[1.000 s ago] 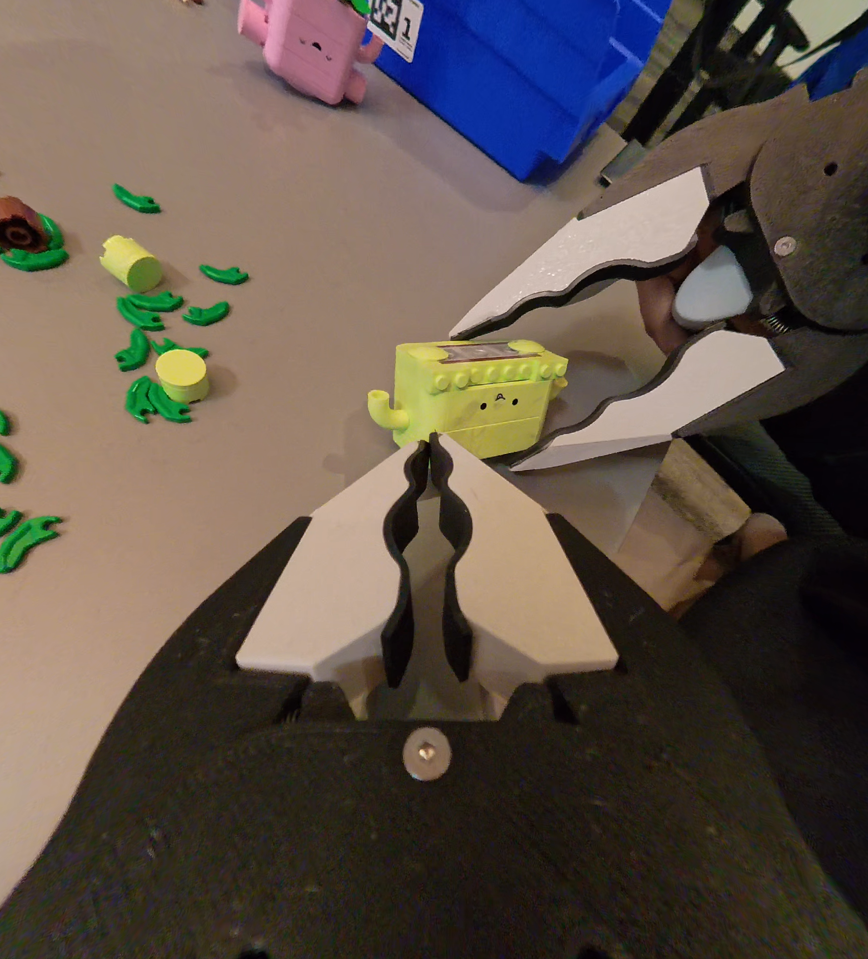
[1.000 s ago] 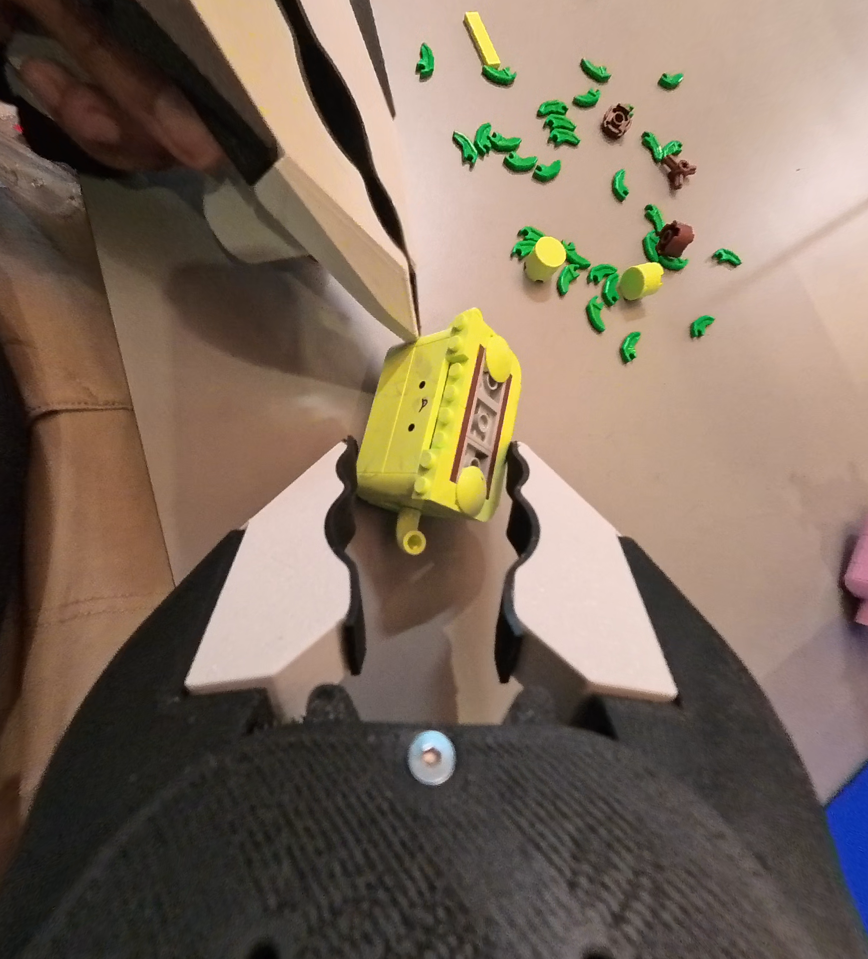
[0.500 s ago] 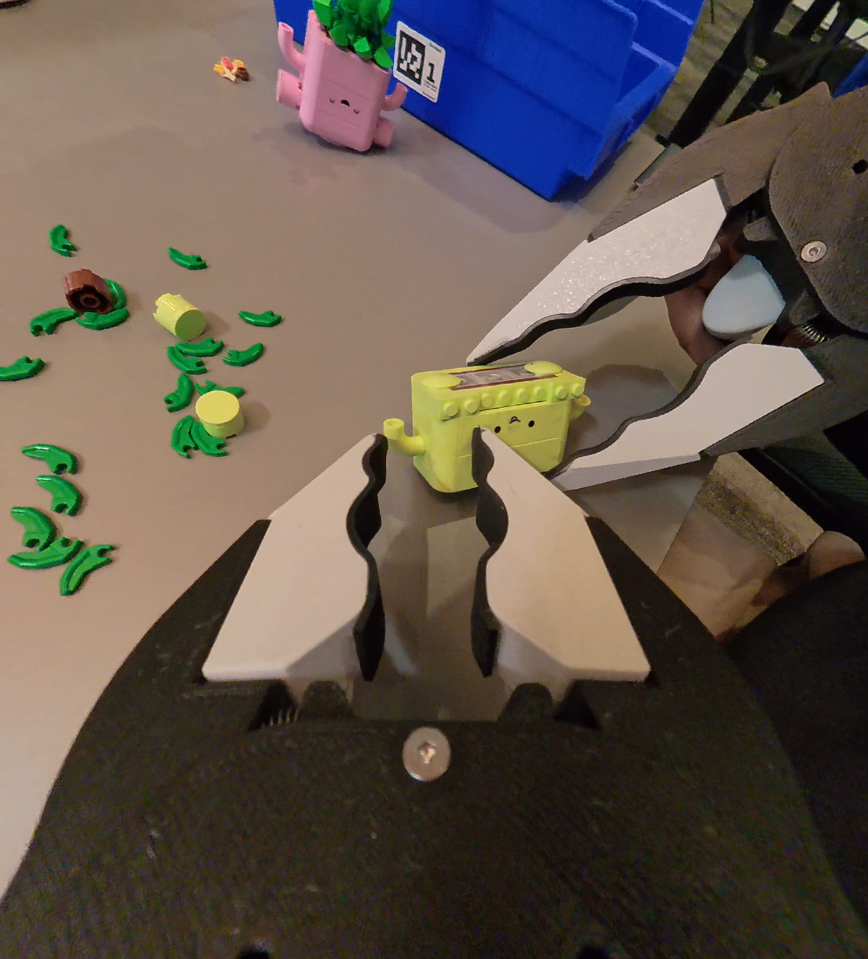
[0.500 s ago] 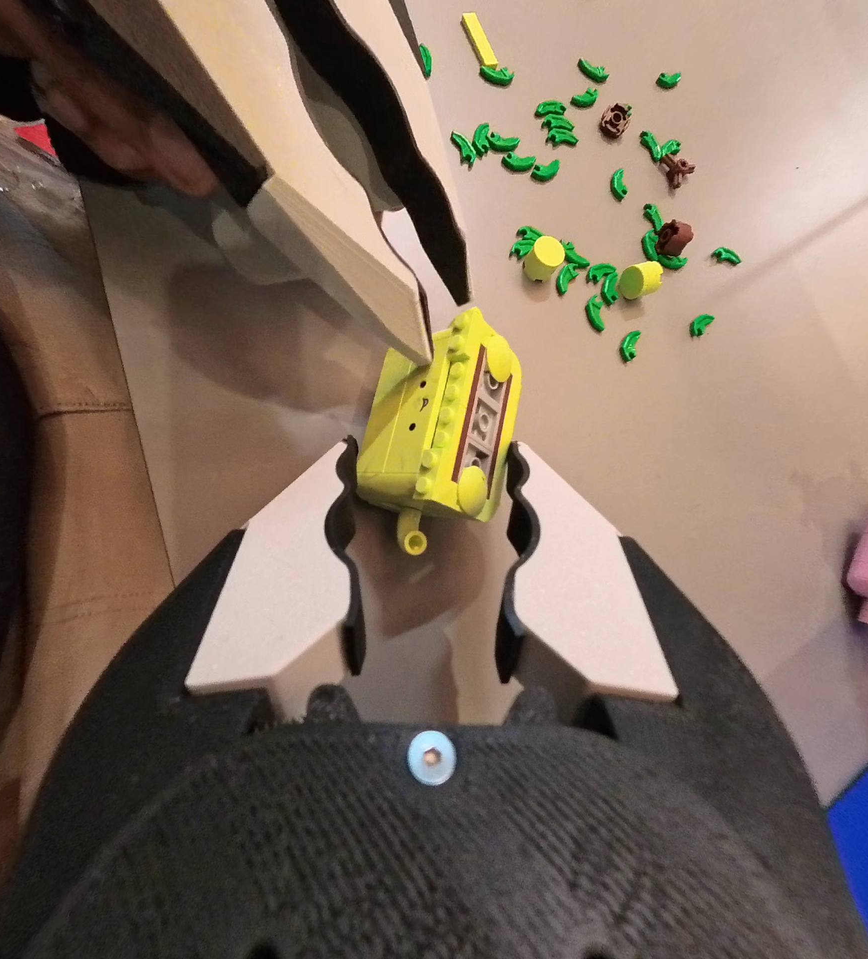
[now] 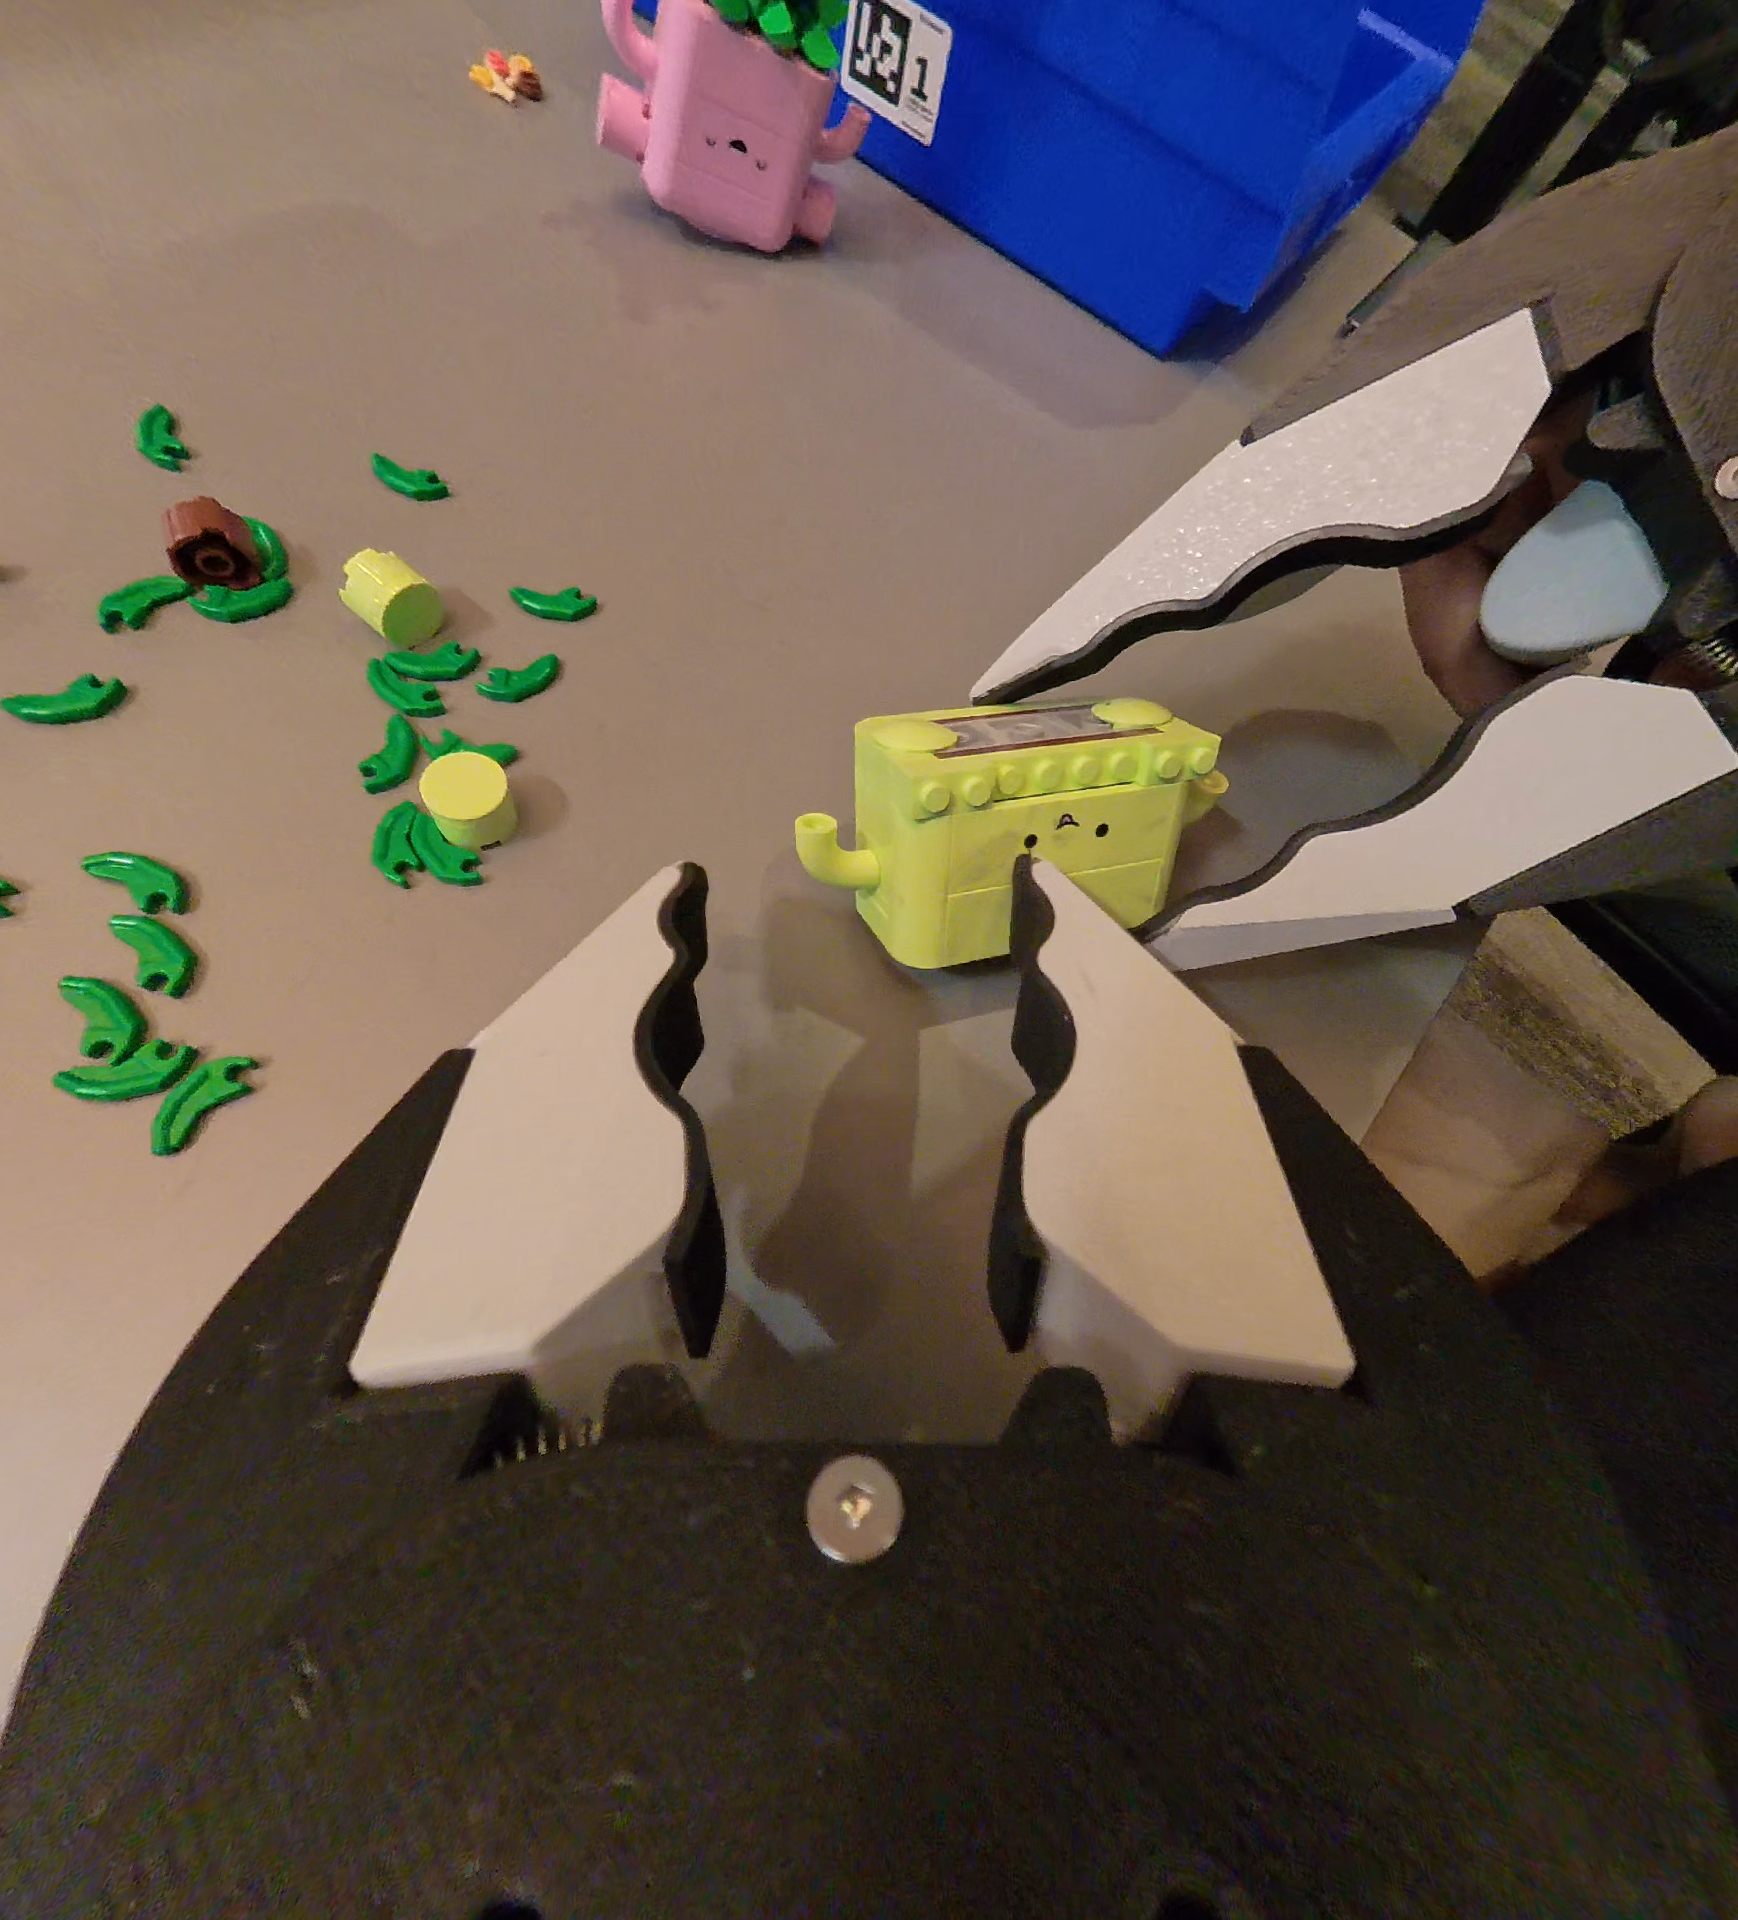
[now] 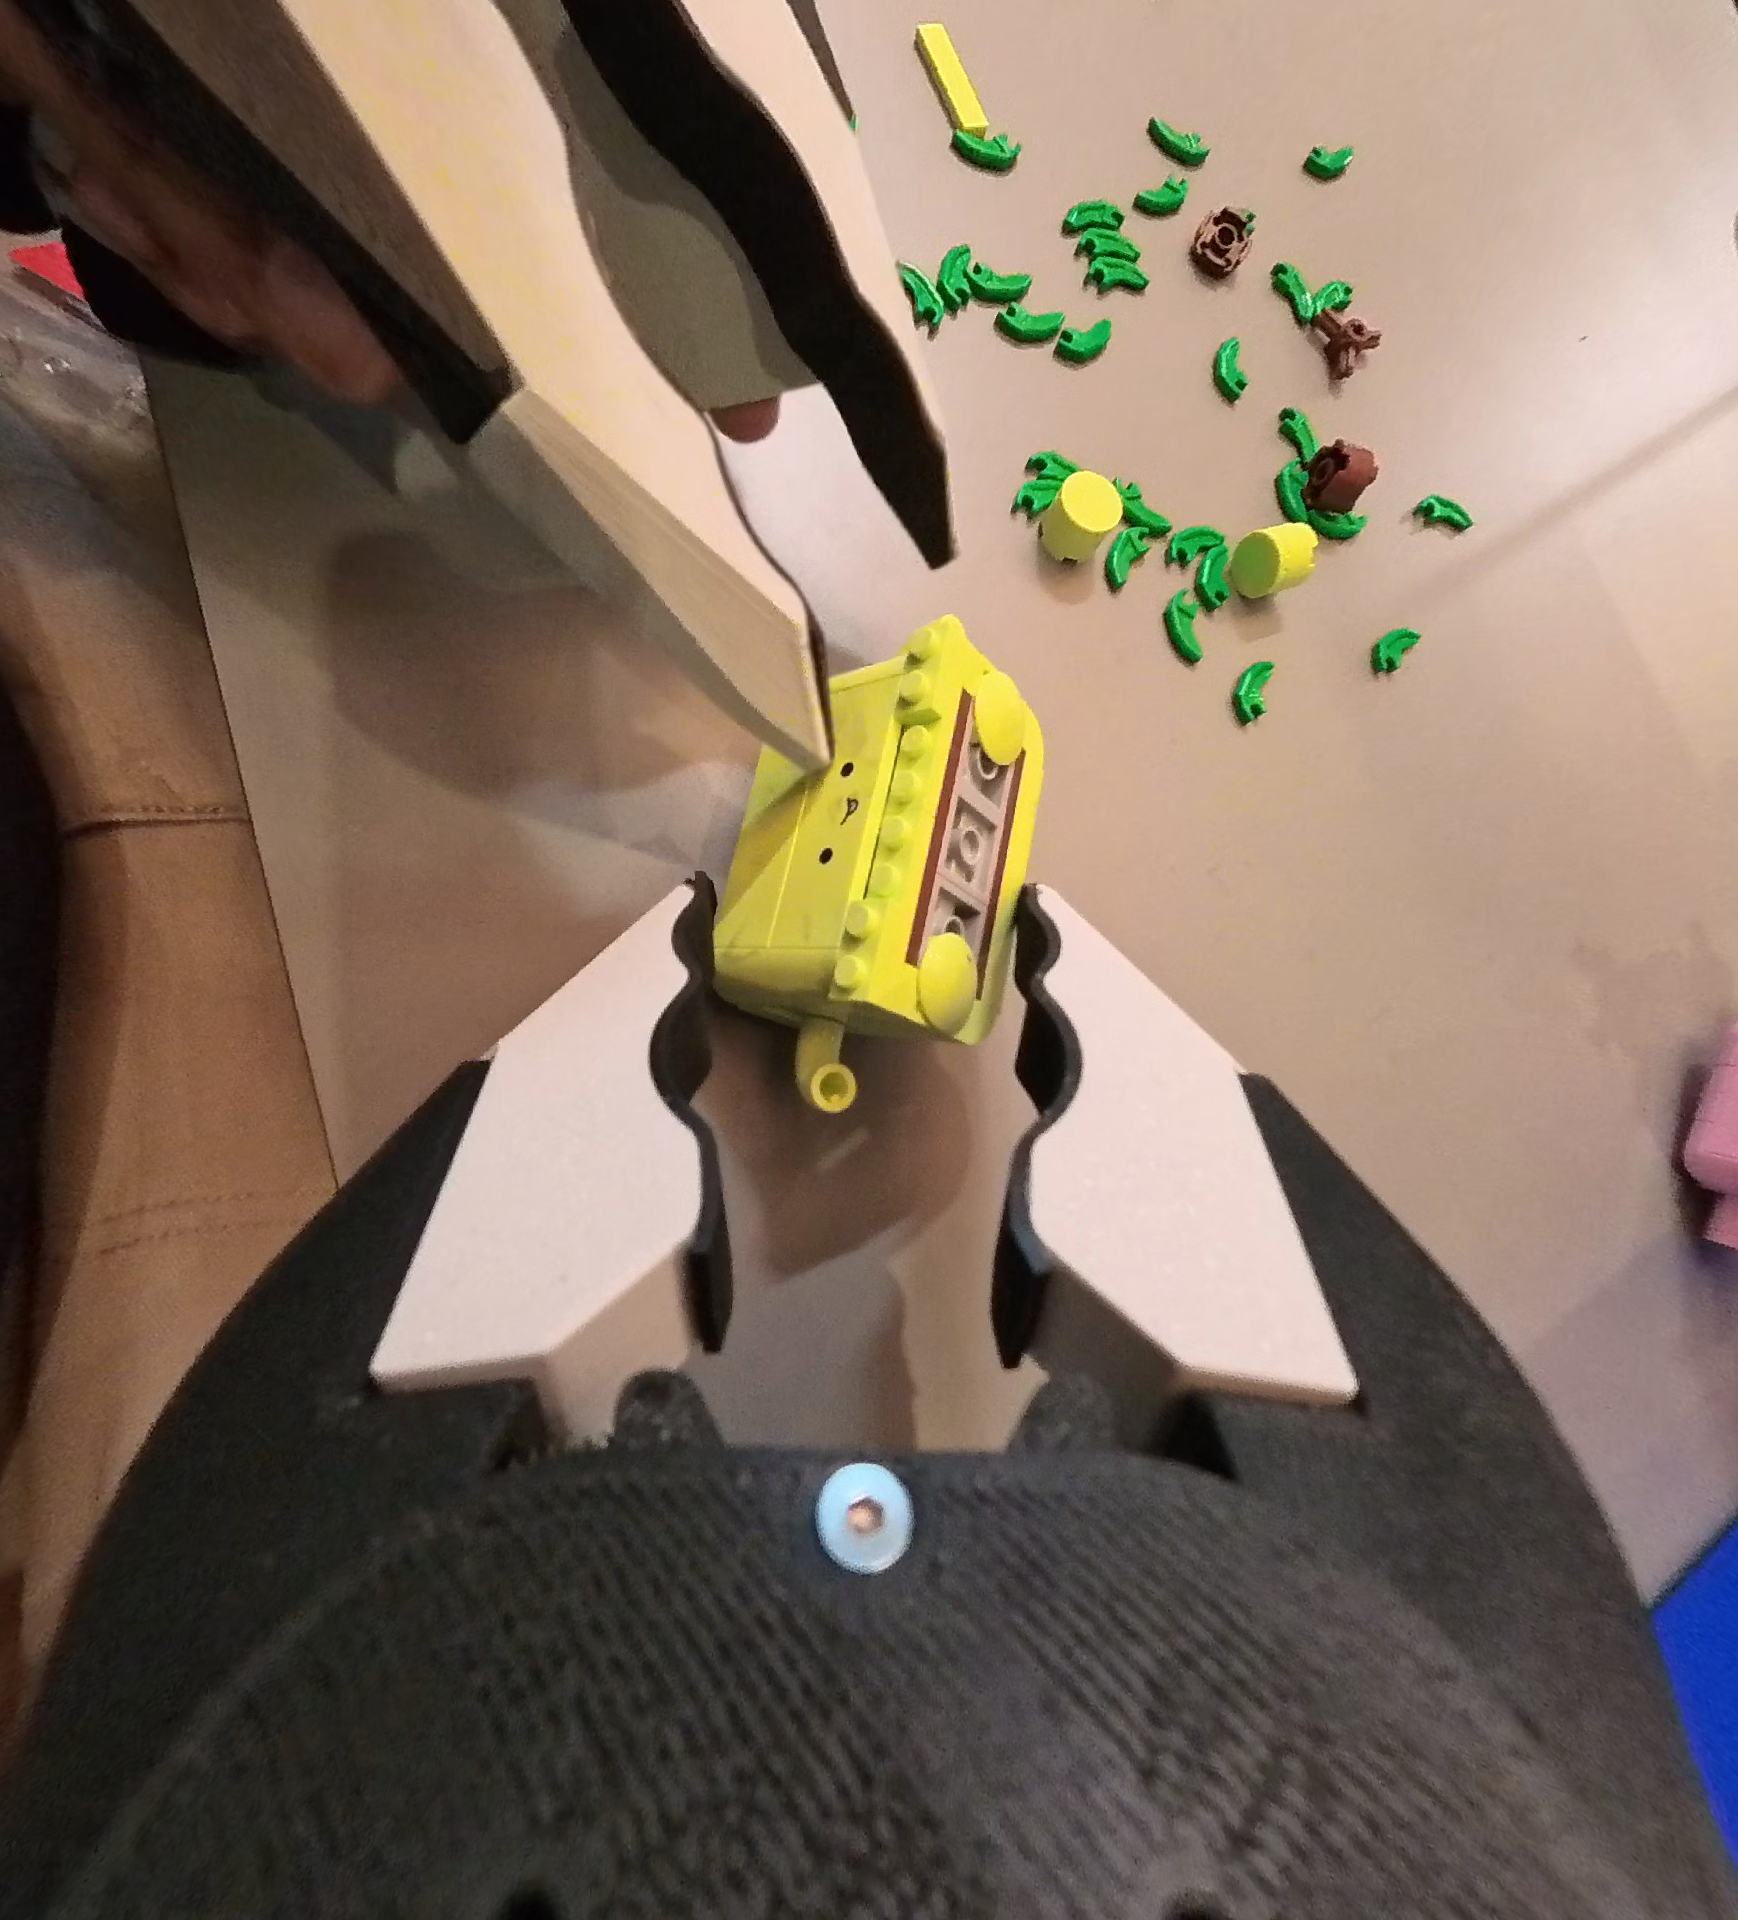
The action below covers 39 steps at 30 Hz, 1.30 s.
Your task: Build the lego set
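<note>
A lime-green brick pot point(image 5: 1010, 831) with a small face and a spout stands on the grey table; it also shows in the right wrist view point(image 6: 844, 831). My right gripper point(image 6: 865, 904) is shut on the pot, one finger on its face side and one on its studded top; it also shows in the left wrist view point(image 5: 1067, 810). My left gripper point(image 5: 854, 883) is open and empty just in front of the pot. In the right wrist view, one finger of the left gripper point(image 6: 880, 655) reaches the pot's face.
Several green leaf pieces point(image 5: 408, 675), two lime cylinders point(image 5: 392, 608) point(image 5: 465, 800) and brown pieces point(image 5: 210, 535) lie scattered to the left. A pink pot point(image 5: 730, 135) and a blue bin point(image 5: 1156, 156) stand at the back. The table edge point(image 5: 1530, 1039) runs close beside the pot.
My left gripper has opened from shut to wide open and drawn back slightly in front of the pot. The right gripper and the pot have stayed in place.
</note>
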Motion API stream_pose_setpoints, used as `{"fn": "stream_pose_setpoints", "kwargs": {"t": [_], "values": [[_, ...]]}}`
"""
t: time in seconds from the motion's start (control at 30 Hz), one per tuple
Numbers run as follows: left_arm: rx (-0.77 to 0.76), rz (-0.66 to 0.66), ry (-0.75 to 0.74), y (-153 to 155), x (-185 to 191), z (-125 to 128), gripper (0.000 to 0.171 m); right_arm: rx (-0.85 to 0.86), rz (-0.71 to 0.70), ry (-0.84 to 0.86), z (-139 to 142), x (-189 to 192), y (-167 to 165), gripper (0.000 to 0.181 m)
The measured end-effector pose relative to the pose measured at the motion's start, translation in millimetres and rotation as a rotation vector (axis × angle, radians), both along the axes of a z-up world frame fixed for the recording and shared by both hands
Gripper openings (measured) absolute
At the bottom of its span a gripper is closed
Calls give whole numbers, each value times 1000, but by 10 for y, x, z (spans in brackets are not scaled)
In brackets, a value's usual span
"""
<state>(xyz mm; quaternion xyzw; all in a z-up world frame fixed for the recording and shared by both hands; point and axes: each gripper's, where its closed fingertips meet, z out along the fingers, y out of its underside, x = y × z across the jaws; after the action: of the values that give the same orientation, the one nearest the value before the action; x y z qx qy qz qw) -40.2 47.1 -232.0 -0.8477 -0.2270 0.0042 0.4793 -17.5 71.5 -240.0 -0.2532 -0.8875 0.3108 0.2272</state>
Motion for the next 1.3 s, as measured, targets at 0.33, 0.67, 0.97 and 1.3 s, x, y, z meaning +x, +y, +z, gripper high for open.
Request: {"fn": "stream_pose_setpoints", "kwargs": {"t": [0.33, 0.67, 0.97, 1.3], "values": [[11, 98, 16, -73, -147, 29, 63, 10, -9, 14, -3, -30, 6, 58], [98, 13, 98, -65, -95, 204, 64, 171, 38, 140, -15, -84, 37, 57], [79, -107, 169, 25, 83, 214, 61, 272, 108, 259, 1, -37, 27, 57], [41, -175, 165, 62, 195, 149, 54, -136, -23, 123, 181, 145, 57, 67]]}}
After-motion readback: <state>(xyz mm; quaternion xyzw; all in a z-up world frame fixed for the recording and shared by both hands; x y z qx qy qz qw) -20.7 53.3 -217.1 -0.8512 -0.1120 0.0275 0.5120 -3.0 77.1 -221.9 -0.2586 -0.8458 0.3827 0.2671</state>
